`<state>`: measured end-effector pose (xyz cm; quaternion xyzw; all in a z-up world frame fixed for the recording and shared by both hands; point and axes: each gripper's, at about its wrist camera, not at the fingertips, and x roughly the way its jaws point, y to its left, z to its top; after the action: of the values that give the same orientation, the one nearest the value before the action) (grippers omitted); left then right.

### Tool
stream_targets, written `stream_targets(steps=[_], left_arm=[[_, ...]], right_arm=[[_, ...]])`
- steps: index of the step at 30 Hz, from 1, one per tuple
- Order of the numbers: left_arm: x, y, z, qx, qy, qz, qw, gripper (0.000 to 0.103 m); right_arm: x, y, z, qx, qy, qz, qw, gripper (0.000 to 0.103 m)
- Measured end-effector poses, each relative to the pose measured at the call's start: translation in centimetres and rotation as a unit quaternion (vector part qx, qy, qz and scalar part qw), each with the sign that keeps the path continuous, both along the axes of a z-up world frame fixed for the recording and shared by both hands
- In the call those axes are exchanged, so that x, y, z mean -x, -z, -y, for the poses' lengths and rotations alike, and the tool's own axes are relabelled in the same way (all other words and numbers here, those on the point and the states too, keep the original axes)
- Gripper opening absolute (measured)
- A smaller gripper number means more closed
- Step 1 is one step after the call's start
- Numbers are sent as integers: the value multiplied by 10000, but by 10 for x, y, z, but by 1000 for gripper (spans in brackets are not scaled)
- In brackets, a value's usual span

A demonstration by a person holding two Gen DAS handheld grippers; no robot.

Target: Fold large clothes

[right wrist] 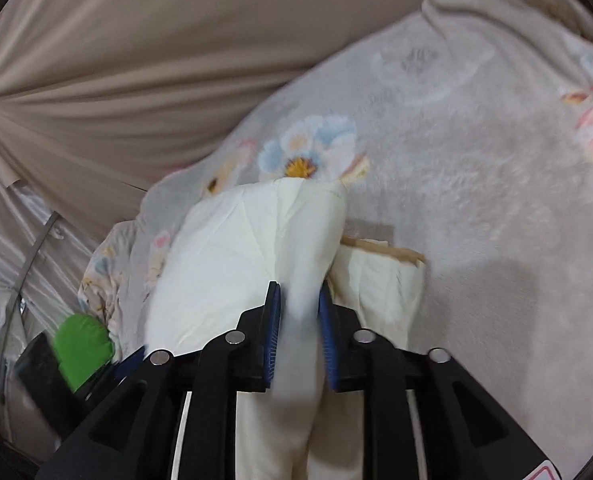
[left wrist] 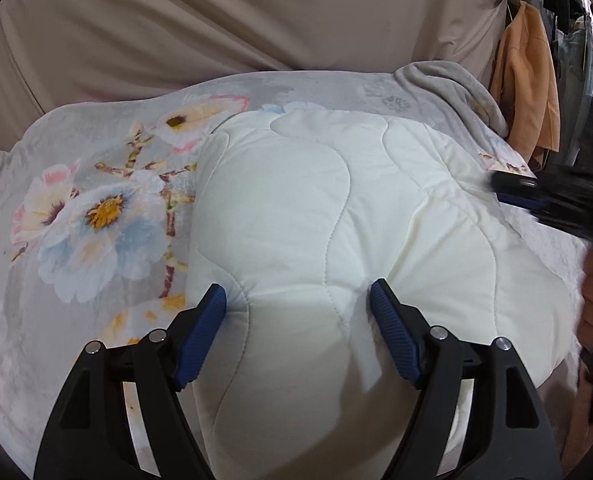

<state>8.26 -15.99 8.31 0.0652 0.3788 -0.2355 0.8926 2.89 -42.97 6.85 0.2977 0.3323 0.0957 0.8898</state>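
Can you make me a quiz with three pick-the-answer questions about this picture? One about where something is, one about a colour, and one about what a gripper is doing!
1. Where does the white quilt lie?
A. on the flowered blanket
B. on a wooden floor
C. inside a box

2. What colour is the cloth hanging at the far right?
A. purple
B. orange
C. black

3. What is the right gripper doing?
A. holding a cup
B. hanging with nothing in it
C. pinching a fold of the quilt

Answers: 1 A, flowers show all round the quilt. 2 B, it is plainly orange. 3 C, white cloth runs between its blue pads.
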Motion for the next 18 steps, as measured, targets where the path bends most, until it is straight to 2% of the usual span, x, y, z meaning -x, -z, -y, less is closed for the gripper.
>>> stream_targets(steps=[2, 3, 7, 8, 9, 12, 14, 16, 17, 18], left_arm=[[-1, 1, -4, 96, -13, -69, 9999, 73], [-1, 1, -3, 99, -16, -58, 9999, 73], [2, 2, 0, 24, -52, 12, 10000, 73], [2, 1, 0, 28, -65, -15, 10000, 73], [2, -1, -1, 42, -78, -51, 9999, 73], [9, -14, -12, 260, -135, -112, 9995, 70], [17, -20, -18, 244, -172, 8, 9996, 70], [17, -13, -18, 189, -173, -84, 9996, 70], [12, -1, -17, 265, -125, -337, 9990, 73], [8, 8, -18, 333, -120, -510, 9981, 81]], right_arm=[[43, 0, -5, -263, -187, 220, 9992, 25], [61, 5, -8, -372, -252, 233, 9987, 32], [91, 38, -37, -526, -432, -188, 9975, 34], [94, 43, -43, -504, -439, -213, 9975, 28], [95, 42, -48, -416, -400, -193, 9981, 12], [111, 12, -49, -443, -339, 378, 9977, 8], [119, 1, -47, -203, -132, 513, 9984, 7], [112, 21, -41, 60, 143, 111, 9998, 7], [101, 48, -37, 85, 265, -359, 9990, 6], [92, 71, -35, 3, 284, -639, 9975, 5]])
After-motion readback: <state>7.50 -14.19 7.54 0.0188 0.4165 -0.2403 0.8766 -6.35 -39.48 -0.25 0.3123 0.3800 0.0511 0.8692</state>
